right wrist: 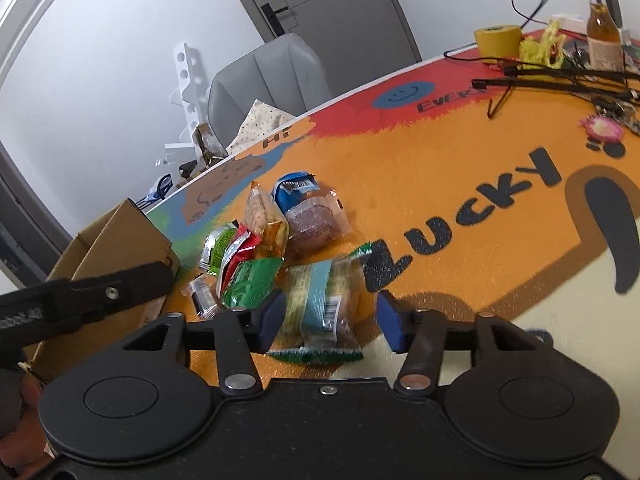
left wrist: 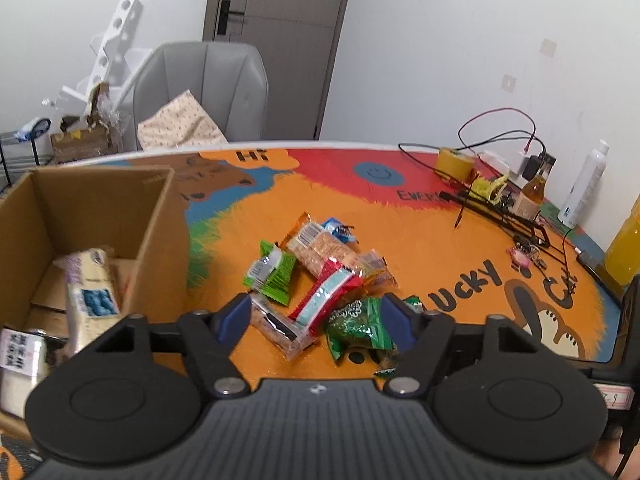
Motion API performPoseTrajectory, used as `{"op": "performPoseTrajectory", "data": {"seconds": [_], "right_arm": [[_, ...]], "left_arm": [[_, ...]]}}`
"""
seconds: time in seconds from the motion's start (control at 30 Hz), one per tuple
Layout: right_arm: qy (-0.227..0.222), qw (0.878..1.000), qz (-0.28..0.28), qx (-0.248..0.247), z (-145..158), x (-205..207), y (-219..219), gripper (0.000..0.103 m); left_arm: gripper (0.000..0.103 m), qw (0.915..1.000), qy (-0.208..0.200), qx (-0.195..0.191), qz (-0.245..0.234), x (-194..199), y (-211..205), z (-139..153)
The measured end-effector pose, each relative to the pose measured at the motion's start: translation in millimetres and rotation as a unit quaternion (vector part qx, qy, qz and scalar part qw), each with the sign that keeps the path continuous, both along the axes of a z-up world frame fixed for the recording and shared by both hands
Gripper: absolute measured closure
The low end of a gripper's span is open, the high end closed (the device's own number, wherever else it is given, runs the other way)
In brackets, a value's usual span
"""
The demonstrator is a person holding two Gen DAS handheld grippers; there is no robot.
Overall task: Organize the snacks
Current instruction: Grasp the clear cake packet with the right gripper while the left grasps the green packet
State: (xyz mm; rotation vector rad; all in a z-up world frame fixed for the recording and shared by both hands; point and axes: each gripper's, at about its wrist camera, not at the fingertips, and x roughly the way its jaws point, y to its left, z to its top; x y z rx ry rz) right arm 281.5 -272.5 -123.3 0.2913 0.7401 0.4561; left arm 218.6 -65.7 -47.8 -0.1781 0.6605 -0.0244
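Observation:
A pile of snack packets lies on the orange mat: a red packet (left wrist: pixel 326 294), a light green packet (left wrist: pixel 272 274), a dark green packet (left wrist: pixel 358 326), a clear cracker bar (left wrist: pixel 280 330) and a long cracker pack (left wrist: pixel 320 248). My left gripper (left wrist: pixel 316 322) is open above the pile's near side, holding nothing. My right gripper (right wrist: pixel 332 316) is open around a clear cake packet with a blue-green band (right wrist: pixel 320 304), its jaws not touching it. An open cardboard box (left wrist: pixel 152 216) at the left holds a white and blue snack pack (left wrist: pixel 92 288).
The box also shows in the right wrist view (right wrist: pixel 120 236), with the left gripper's body (right wrist: pixel 88 292) in front of it. At the table's far right stand a yellow tape roll (left wrist: pixel 454 162), tangled cables (left wrist: pixel 504 208), a brown bottle (left wrist: pixel 532 196), a white bottle (left wrist: pixel 584 186) and an orange bottle (left wrist: pixel 626 248).

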Motion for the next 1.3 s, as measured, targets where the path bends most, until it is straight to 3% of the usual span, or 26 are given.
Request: {"op": "performPoseTrajectory", "data": {"seconds": [0.03,0.17,0.23,0.3,0.6,0.67,0.73,0.8,0.87,1.0,1.07,1.2,1.3], "right_arm": [[0.002,1.0,0.005,-0.002,-1,2,1,0.074],[-0.01,1.0,0.016,0.001,-1,3,-3,0.084],[-0.016,1.0,0.014,0.002,1,3,-8,0.098],[-0.016,1.0,0.009,0.003,3,4,-15,0.103],[0.001,1.0,-0.004,0.009,-1,5,-35,0.103],[0.003,1.0,0.001,0.008,0,5,-33,0.1],[0.001,1.0,0.002,0.002,1,4,-30,0.091],[-0.001,1.0,0.004,0.0,3,3,-26,0.089],[-0.003,1.0,0.011,0.0,6,2,-21,0.082],[-0.012,1.0,0.017,-0.012,11,0,-9,0.056],[-0.016,1.0,0.019,-0.018,12,-1,-2,0.053],[-0.018,0.999,0.02,-0.039,11,0,13,0.036],[-0.018,0.998,0.023,-0.048,10,-1,21,0.032]], "left_arm": [[0.039,1.0,0.005,-0.003,0.001,3,0,-2],[0.042,0.9999,0.015,-0.001,-0.008,12,-7,-11],[0.043,0.9997,0.02,0.001,-0.011,18,-11,-15],[0.043,0.9995,0.027,0.001,-0.016,23,-16,-20],[0.047,0.9983,0.046,0.014,-0.033,38,-35,-41],[0.048,0.9981,0.05,0.01,-0.034,40,-35,-45],[0.049,0.9984,0.046,-0.002,-0.032,40,-32,-46],[0.061,0.9986,0.045,-0.004,-0.029,41,-30,-45],[0.064,0.9986,0.044,-0.008,-0.027,39,-27,-44],[0.066,0.9991,0.033,-0.014,-0.023,30,-19,-36],[0.067,0.9994,0.026,-0.015,-0.02,25,-14,-29],[0.067,0.9998,0.009,-0.016,-0.013,16,-5,-14],[0.067,0.9998,0.003,-0.016,-0.012,11,0,-9]]}}
